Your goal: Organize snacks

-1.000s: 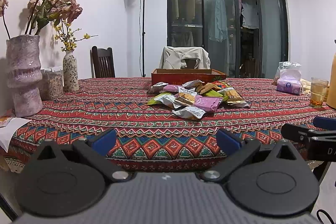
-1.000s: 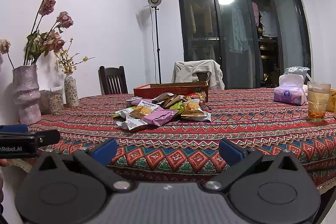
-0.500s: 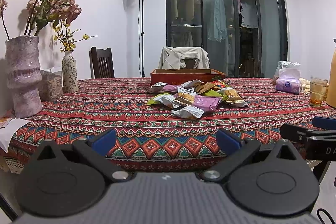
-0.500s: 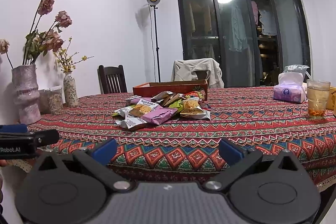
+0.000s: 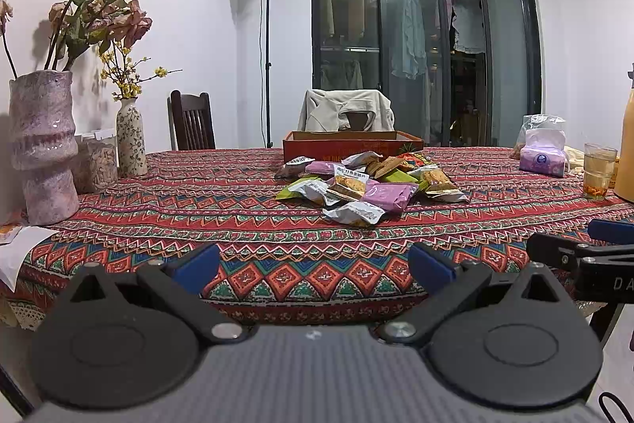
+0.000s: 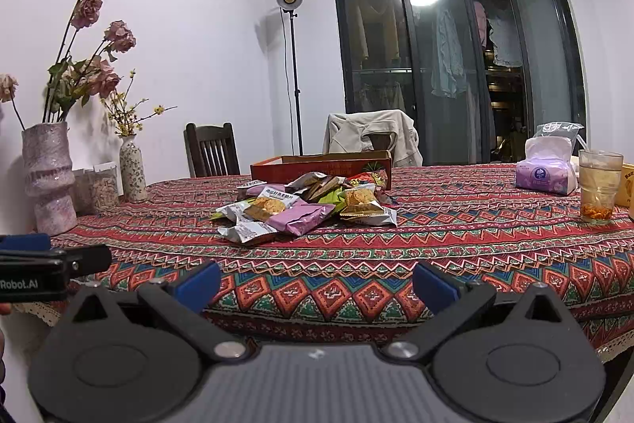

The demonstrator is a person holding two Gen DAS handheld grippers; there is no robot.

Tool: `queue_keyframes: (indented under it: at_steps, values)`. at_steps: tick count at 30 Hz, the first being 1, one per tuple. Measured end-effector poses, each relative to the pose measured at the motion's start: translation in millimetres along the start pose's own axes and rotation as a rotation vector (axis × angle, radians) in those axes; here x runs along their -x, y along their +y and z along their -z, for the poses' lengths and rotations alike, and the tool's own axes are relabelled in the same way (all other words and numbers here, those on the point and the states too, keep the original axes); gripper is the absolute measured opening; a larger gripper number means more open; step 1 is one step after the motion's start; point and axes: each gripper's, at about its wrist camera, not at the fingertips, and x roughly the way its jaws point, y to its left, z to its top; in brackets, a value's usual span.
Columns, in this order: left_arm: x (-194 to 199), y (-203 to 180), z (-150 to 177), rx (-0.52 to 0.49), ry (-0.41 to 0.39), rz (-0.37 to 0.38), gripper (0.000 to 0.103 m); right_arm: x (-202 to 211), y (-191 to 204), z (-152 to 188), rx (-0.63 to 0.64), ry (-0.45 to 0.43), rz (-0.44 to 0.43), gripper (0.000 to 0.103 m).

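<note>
- The snack packets [image 5: 364,185] lie in a loose, overlapping heap at the middle of the frame in both wrist views — crinkled foil and glossy plastic wrappers in silver, lilac, green and gold.
- A flat lilac packet [image 6: 301,217] sits at the front of the heap, with a crumpled silver packet [image 5: 354,213] just before it.
- Behind the heap and touching its far edge stands a low, rectangular red-brown cardboard tray [image 5: 352,145], open at the top.
- All of it rests on a table under a woven-look tablecloth [image 5: 237,209] of red, teal and orange zigzag bands.
- The left gripper [image 5: 313,266] fills the bottom of its view, blue-padded fingers spread wide and holding nothing, at the table's near edge and well apart from the heap.
- The right gripper [image 6: 317,282] sits likewise — fingers spread apart, empty.
- At the left of the frame stands a rough, mottled pink vase [image 5: 41,145] with dried roses, and beside it a slim speckled vase [image 5: 130,137].
- At the right stand a clear glass of amber drink [image 6: 599,185] and a soft lilac tissue pack [image 6: 547,171].
</note>
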Motion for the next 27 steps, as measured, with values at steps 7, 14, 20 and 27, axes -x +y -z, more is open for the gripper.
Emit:
queue_keyframes:
  at_steps: [7,14,20,27]
  values:
    - [0.0,-0.3,0.3,0.000,0.000,-0.001,0.103,-0.2,0.3,1.1,0.000,0.002,-0.001,0.103]
    - [-0.1,-0.2,0.1,-0.002,0.000,0.001,0.103,-0.5,0.3,1.3,0.001,0.004,-0.002,0.103]
    - [0.0,-0.5,-0.3,-0.002,0.000,0.000,0.103,-0.7,0.7,1.7,0.001,0.004,-0.002,0.103]
    - [0.0,-0.8,-0.2,-0.004,0.002,0.000,0.103,-0.9,1.4,2.6,0.000,0.007,-0.005,0.103]
